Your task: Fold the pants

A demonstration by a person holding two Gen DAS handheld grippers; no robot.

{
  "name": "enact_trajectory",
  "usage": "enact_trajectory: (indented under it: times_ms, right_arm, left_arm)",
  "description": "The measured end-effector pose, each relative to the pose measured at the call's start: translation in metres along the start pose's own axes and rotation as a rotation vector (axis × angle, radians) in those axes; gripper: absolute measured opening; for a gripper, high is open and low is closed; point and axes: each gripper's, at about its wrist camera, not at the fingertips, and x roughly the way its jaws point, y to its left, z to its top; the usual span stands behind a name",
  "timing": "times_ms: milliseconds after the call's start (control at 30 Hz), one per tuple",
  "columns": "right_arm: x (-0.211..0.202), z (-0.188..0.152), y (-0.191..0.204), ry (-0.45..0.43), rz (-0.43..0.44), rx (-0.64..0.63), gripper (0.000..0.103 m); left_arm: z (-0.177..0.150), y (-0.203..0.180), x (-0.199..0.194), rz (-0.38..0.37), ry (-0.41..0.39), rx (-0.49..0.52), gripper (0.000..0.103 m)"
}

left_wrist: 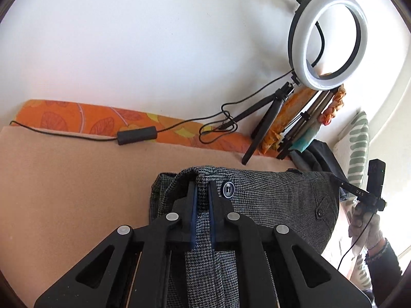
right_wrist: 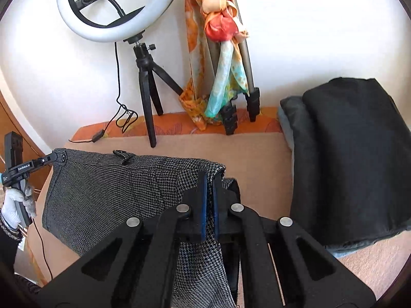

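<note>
Grey houndstooth pants hang stretched by the waistband between both grippers, above a beige surface. My left gripper is shut on the waistband just left of a dark button. In the right wrist view my right gripper is shut on the other end of the waistband, and the pants spread away to the left. There the left gripper pinches the far corner, held by a gloved hand. The legs drop out of sight below the fingers.
A ring light on a small black tripod stands at the back by the wall, its cable and control box trailing over orange patterned fabric. A second tripod wrapped in a scarf leans beside it. Folded dark clothes are stacked at right.
</note>
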Motion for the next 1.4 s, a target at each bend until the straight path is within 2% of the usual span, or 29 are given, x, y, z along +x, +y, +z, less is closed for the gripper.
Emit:
enact_trajectory:
  times_ms: [133,300,433,533,600,667,700,733,833,900,1033,1067,1200,1400]
  right_arm:
    - [0.026,0.014,-0.001,0.018,-0.035,-0.005,0.004]
    - [0.061,0.013,-0.003,0.071,-0.095,-0.046,0.004]
    - [0.074,0.002,-0.009,0.112,-0.109,-0.052,0.004]
    - [0.075,-0.004,-0.009,0.137,-0.135,-0.062,0.006]
    - [0.065,-0.005,-0.006,0.125,-0.152,-0.060,0.016]
    - [0.046,-0.005,-0.003,0.091,-0.182,-0.062,0.039]
    - [0.034,-0.006,-0.003,0.067,-0.190,-0.050,0.044]
    - [0.021,-0.007,-0.003,0.043,-0.181,-0.027,0.048]
    - [-0.017,-0.017,0.001,0.003,-0.113,0.046,0.048]
    - [-0.038,-0.029,0.009,-0.013,-0.071,0.064,0.048]
    - [-0.063,-0.053,0.033,-0.010,-0.011,0.079,0.048]
    - [-0.066,-0.059,0.039,-0.005,-0.001,0.086,0.048]
    - [-0.070,-0.086,0.055,0.027,0.049,0.126,0.050]
    - [-0.046,-0.125,0.075,0.114,0.112,0.186,0.052]
  left_arm:
    - [0.009,0.003,0.026,0.047,0.030,0.016,0.006]
    - [0.004,0.017,0.053,0.090,0.076,0.001,0.006]
    - [-0.006,0.018,0.059,0.116,0.110,0.018,0.007]
    - [-0.006,0.017,0.055,0.146,0.127,0.013,0.012]
    - [-0.004,0.018,0.048,0.176,0.131,0.002,0.014]
    - [-0.002,0.017,0.033,0.186,0.111,-0.008,0.014]
    - [-0.001,0.015,0.022,0.192,0.089,-0.011,0.014]
    - [-0.002,0.014,0.010,0.189,0.071,-0.012,0.014]
    - [-0.010,0.003,-0.021,0.165,0.045,-0.016,0.020]
    - [-0.020,-0.007,-0.039,0.156,0.036,-0.005,0.030]
    - [-0.048,-0.022,-0.068,0.119,0.023,-0.028,0.041]
    - [-0.055,-0.025,-0.072,0.116,0.031,-0.033,0.044]
    - [-0.082,-0.038,-0.085,0.112,0.055,-0.041,0.044]
    - [-0.118,-0.050,-0.092,0.057,0.074,-0.108,0.044]
